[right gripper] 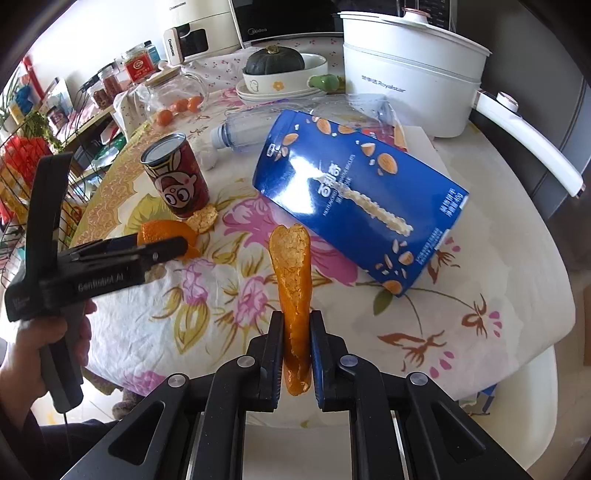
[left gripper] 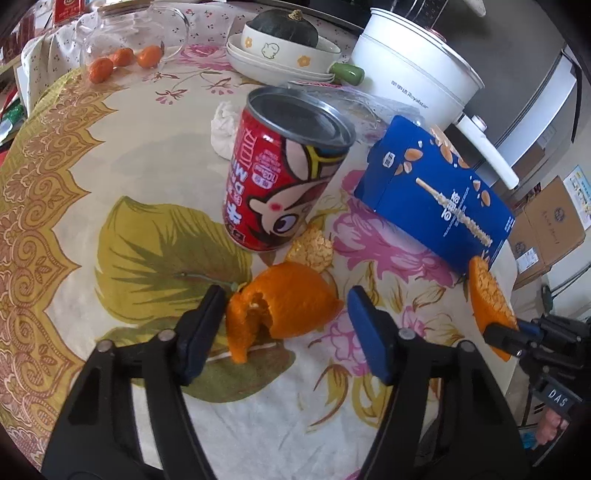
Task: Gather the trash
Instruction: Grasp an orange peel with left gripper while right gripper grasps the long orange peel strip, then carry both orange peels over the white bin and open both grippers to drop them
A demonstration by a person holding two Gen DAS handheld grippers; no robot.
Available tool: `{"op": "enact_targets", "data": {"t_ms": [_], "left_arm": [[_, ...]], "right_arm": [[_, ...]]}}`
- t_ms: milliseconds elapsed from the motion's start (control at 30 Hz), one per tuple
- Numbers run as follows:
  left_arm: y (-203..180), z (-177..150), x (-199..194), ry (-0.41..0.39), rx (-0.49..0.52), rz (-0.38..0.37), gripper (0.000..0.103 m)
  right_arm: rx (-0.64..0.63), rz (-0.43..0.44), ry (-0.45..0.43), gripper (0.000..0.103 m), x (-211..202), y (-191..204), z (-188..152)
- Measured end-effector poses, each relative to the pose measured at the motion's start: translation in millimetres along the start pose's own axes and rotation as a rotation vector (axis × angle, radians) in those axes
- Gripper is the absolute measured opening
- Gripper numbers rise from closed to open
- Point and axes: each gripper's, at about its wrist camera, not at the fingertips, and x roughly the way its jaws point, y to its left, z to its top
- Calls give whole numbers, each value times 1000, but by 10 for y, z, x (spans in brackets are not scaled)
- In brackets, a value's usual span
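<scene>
A large curled orange peel (left gripper: 291, 302) lies on the floral tablecloth (left gripper: 110, 155) in front of an upright red drink can (left gripper: 284, 173). My left gripper (left gripper: 284, 295) straddles this peel, with a pad against each end. A smaller peel piece (left gripper: 310, 247) sits at the can's base. A blue biscuit box (right gripper: 362, 199) lies flat to the right. In the right wrist view my right gripper (right gripper: 295, 315) is shut on a long strip of orange peel (right gripper: 291, 258), held above the cloth. The left gripper (right gripper: 181, 242), in a person's hand, shows at the left of that view.
A white electric pot (left gripper: 413, 74) and stacked bowls (left gripper: 280, 62) holding a dark squash stand at the back. A glass teapot (left gripper: 133, 33) and small oranges (left gripper: 122, 59) are at the far left. A crumpled tissue (left gripper: 223, 129) and a plastic bottle (right gripper: 255, 129) lie behind the can. The table edge (right gripper: 535, 332) curves on the right.
</scene>
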Motion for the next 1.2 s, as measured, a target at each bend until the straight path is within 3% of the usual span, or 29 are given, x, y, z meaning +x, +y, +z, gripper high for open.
{"op": "enact_targets", "data": {"t_ms": [33, 133, 333, 733, 1200], "left_arm": [[-3, 5, 11, 4, -17, -14, 53], [-49, -12, 29, 14, -33, -27, 44], [-122, -40, -35, 19, -33, -48, 33], [-462, -114, -348, -9, 83, -93, 32], [-1161, -291, -360, 6, 230, -148, 32]], "right_arm": [[-1, -3, 0, 14, -17, -10, -16], [-3, -12, -1, 14, -84, -54, -77], [13, -23, -14, 14, -254, -182, -173], [89, -47, -51, 14, -606, -543, -314], [161, -86, -61, 14, -892, -987, -594]]}}
